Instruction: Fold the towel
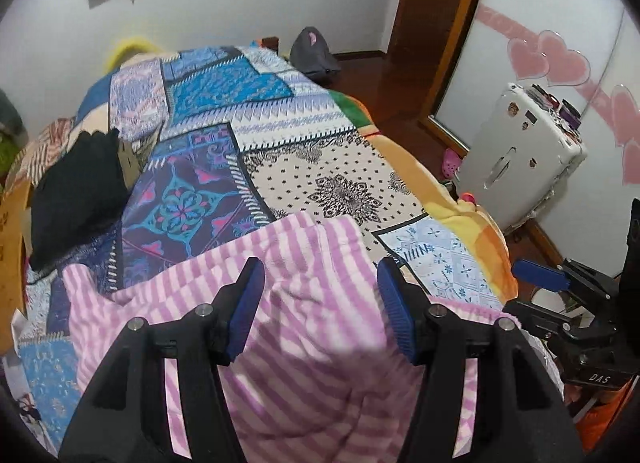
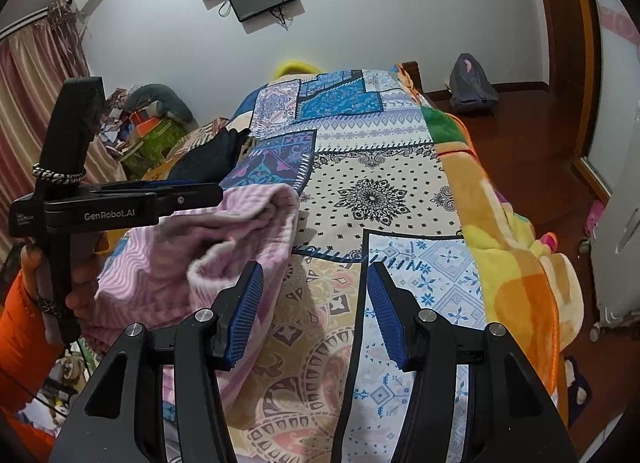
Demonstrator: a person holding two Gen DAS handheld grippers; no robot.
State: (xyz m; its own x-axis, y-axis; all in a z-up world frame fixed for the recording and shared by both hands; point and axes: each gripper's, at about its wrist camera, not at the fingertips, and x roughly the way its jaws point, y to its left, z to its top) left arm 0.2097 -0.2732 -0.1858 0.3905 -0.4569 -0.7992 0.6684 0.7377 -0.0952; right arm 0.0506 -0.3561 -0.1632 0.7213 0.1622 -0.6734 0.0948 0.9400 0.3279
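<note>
- My left tool [image 1: 320,283] hangs over the pink-and-white striped fleece towel [image 1: 304,303], its blue ribbed pads [image 1: 248,303] spread wide with nothing between them.
- From my right wrist camera the same left tool [image 2: 168,193] shows side-on at the left edge, in my hand [image 2: 80,263] with the orange sleeve [image 2: 24,327] below it; from that angle I cannot tell how its fingers stand, only that the towel bulges just beside them.
- My right tool [image 2: 316,303] is open too, gripping nothing, its pads apart above the bed.
- The towel [image 2: 208,263] lies rumpled in a heap on the near left part of the bed, one rolled edge lifted toward the middle; it partly covers my right tool's left pad side in that view.
- The bed is covered by a patchwork-print bedspread in blue, purple and cream [image 1: 320,151], with a yellow-and-orange plush blanket [image 2: 512,247] along its right edge.
- A black folded cloth [image 1: 76,191] lies on the bed's left side, well apart from the towel.
- A white hard-shell suitcase [image 1: 524,155] stands on the dark wooden floor [image 2: 520,135] to the right of the bed.
</note>
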